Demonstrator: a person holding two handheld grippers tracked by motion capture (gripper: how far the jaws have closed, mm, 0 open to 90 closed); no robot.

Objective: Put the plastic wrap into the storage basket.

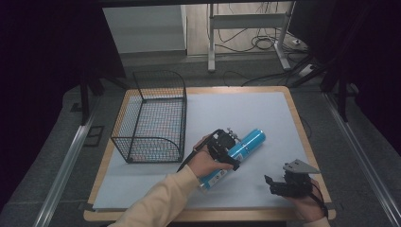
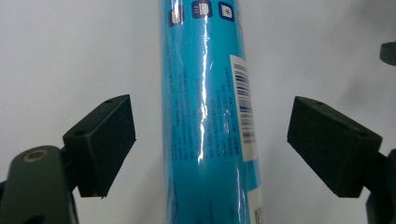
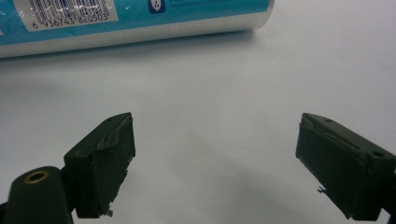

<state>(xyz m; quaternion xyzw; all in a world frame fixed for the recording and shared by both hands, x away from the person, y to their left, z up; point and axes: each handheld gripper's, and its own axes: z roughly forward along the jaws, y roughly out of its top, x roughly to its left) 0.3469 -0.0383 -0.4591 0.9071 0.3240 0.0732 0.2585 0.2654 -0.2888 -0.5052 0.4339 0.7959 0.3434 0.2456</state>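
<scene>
A blue cylindrical can (image 1: 242,149) with a barcode label lies on its side on the white sheet, pointing up and to the right. My left gripper (image 1: 226,147) hovers over the can's middle. In the left gripper view the can (image 2: 205,116) runs straight up between the two pads (image 2: 105,144), which stand wide apart and do not touch it, so the left gripper (image 2: 211,142) is open. My right gripper (image 1: 276,184) rests near the front right corner, open with nothing between its fingers (image 3: 105,158). The can (image 3: 135,18) crosses the top of the right gripper view.
A black wire basket (image 1: 153,118) stands on the left part of the sheet. The wooden table (image 1: 302,137) ends just past the sheet on every side. Desk legs and cables (image 1: 257,40) lie on the floor beyond the far edge.
</scene>
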